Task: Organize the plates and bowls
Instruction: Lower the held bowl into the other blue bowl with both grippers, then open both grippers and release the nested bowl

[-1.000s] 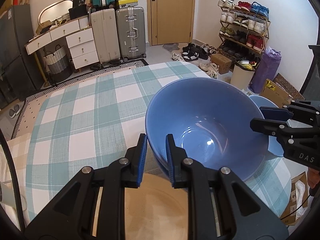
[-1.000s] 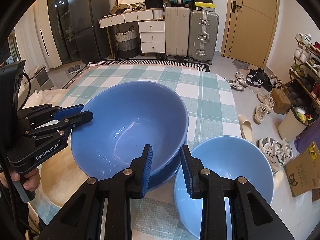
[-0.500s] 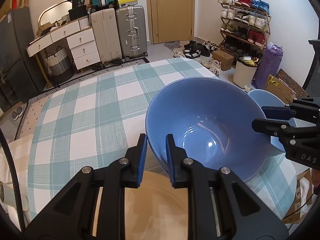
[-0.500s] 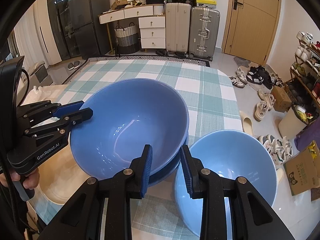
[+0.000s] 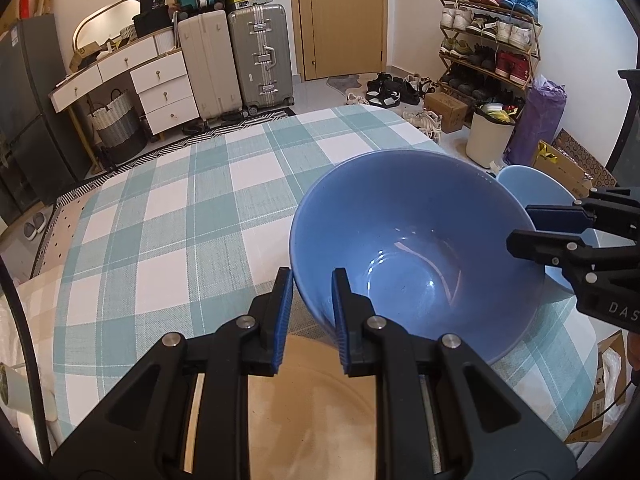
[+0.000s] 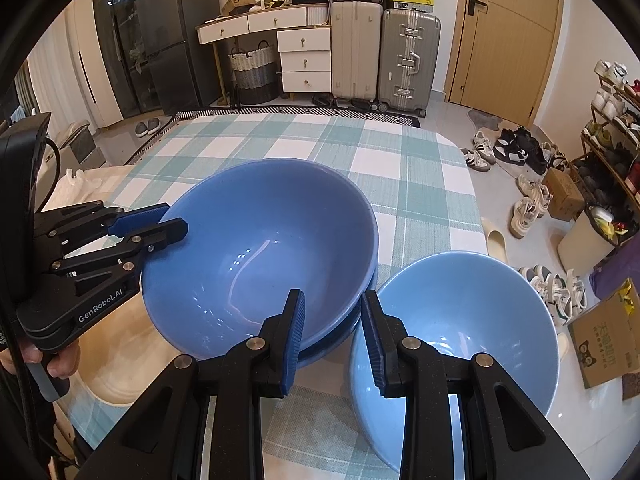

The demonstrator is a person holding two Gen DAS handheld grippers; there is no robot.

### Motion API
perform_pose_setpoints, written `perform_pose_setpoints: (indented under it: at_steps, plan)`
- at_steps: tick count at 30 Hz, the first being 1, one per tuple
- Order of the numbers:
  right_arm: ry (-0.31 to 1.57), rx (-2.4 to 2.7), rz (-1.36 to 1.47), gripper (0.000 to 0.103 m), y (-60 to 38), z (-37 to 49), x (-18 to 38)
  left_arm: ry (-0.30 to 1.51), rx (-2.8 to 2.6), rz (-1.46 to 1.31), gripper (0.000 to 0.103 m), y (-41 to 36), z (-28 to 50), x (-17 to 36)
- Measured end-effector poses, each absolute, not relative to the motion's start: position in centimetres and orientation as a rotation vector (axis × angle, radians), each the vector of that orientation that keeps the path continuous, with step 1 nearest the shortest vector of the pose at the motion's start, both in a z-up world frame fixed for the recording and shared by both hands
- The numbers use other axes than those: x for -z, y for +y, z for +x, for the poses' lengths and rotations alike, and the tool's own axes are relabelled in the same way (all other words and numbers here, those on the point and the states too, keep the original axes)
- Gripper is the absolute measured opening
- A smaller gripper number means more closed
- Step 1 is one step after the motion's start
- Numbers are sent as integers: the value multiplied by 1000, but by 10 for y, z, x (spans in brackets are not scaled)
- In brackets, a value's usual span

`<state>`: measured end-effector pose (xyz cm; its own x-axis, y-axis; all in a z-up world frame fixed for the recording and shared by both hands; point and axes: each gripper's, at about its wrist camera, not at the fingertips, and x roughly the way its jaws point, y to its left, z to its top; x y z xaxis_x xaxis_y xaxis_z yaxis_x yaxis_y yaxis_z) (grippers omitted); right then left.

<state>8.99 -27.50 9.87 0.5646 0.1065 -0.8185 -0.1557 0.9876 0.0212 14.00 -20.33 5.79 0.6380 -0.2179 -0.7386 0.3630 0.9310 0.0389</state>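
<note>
Bowl [image 6: 260,248], dark blue, sits nested in a second bowl [image 6: 336,340] on the checked tabletop [image 6: 420,200], with a pale bowl [image 6: 472,320] just beside it at 4 o'clock and a plate [image 6: 108,376] at 8 o'clock. Nothing has shifted over the last second: the left fingers [image 5: 282,320] still pinch its rim at 9 o'clock, the right fingers [image 6: 296,332] the stacked rims at 5 o'clock. Nesting looks done, and letting go seems next

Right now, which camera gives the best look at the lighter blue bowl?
The right wrist view: the lighter blue bowl shows nearly whole, beside the darker bowls, only its near rim hidden by the hand-held gripper's finger. In the left wrist view just a sliver peeks from behind the big bowl.
</note>
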Motion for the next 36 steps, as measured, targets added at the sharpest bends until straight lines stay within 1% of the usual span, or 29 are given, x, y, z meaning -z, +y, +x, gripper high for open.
perform_pose_setpoints:
  at_steps: [18, 36]
  plan:
    - [979, -153, -55, 30, -275, 90, -91, 845, 346, 196, 17, -204, 142, -41]
    - [986, -169, -54, 31, -272, 91, -84, 851, 352, 194, 18, -206, 142, -37]
